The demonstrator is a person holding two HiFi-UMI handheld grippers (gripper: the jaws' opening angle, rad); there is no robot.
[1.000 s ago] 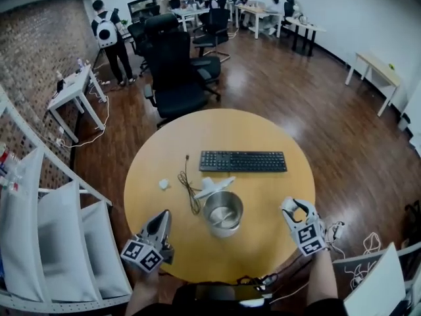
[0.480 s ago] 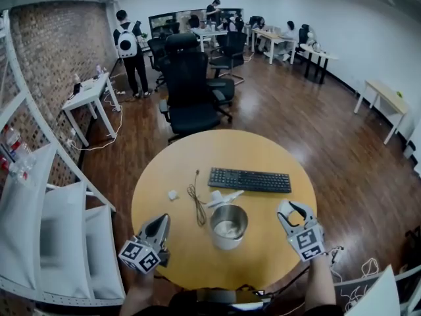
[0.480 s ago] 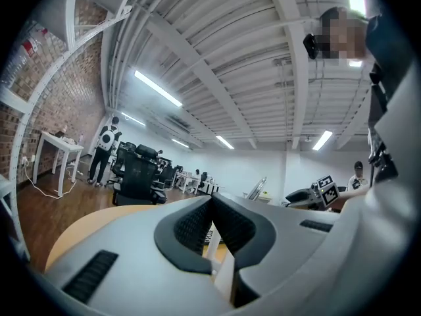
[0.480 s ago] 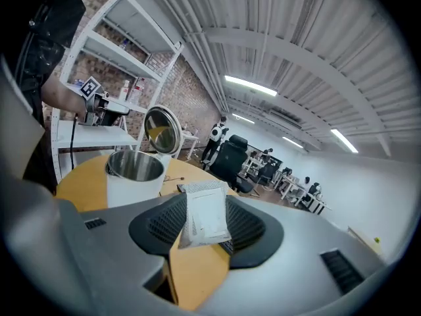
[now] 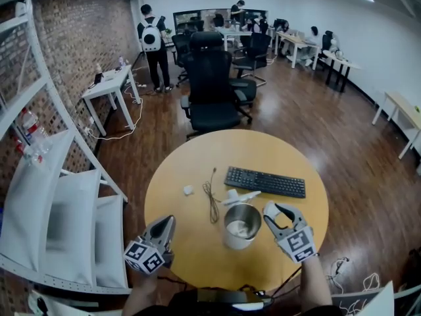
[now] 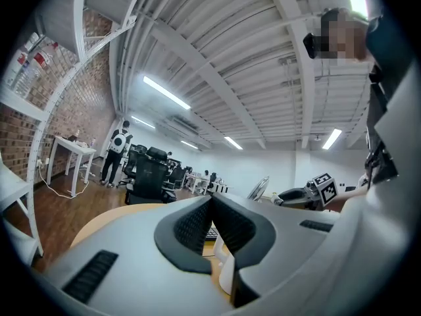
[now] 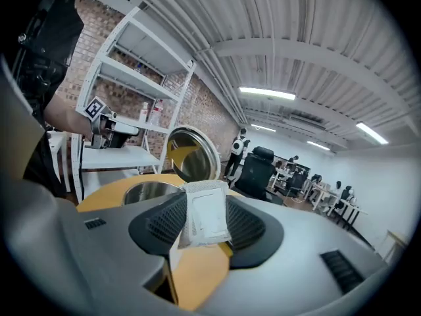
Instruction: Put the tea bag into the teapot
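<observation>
Right gripper (image 5: pixel 276 209): gripped the tea bag (image 7: pixel 205 217) between its jaws, just right of the teapot (image 5: pixel 241 224) | Teapot: stood open on the round tabletop (image 5: pixel 191 242), keyboard (image 5: pixel 265 182) behind it | Left gripper (image 5: pixel 167 221): jaws were pressed together, empty, over the tabletop's near-left edge, apart from the teapot

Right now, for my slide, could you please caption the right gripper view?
Right gripper clamps a white tea bag, with the open steel teapot just ahead on the yellow table.
</observation>
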